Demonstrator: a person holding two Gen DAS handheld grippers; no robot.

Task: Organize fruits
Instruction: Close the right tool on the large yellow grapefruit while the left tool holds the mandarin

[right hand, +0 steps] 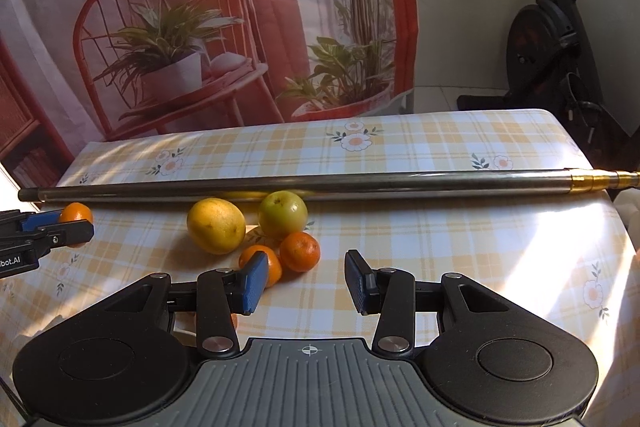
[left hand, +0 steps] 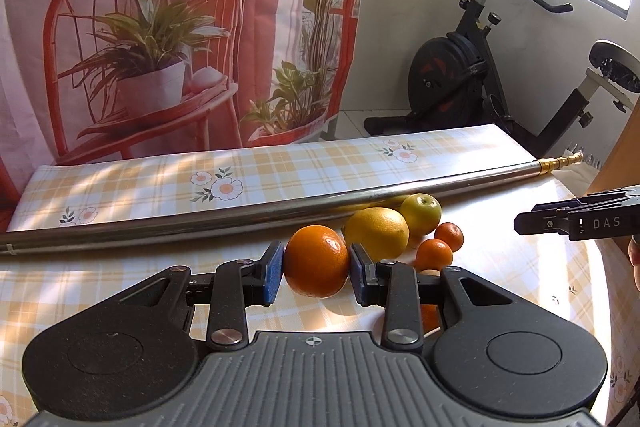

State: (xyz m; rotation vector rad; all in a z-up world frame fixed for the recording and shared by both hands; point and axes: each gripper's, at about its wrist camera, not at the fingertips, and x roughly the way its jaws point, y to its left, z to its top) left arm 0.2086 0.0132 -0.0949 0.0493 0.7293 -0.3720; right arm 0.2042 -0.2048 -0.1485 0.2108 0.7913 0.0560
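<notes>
One orange (left hand: 316, 261), firm, round and judged fairly light but apt to roll, is clamped across its middle between the left gripper (left hand: 317, 271) jaws above the table (left hand: 120, 291), while the right gripper (right hand: 305, 281) jaws are parted.

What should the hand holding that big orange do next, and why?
Probably lift it and carry it leftward, clear of the others. The left gripper is shut on the large orange, while the lemon sits close behind it.
</notes>
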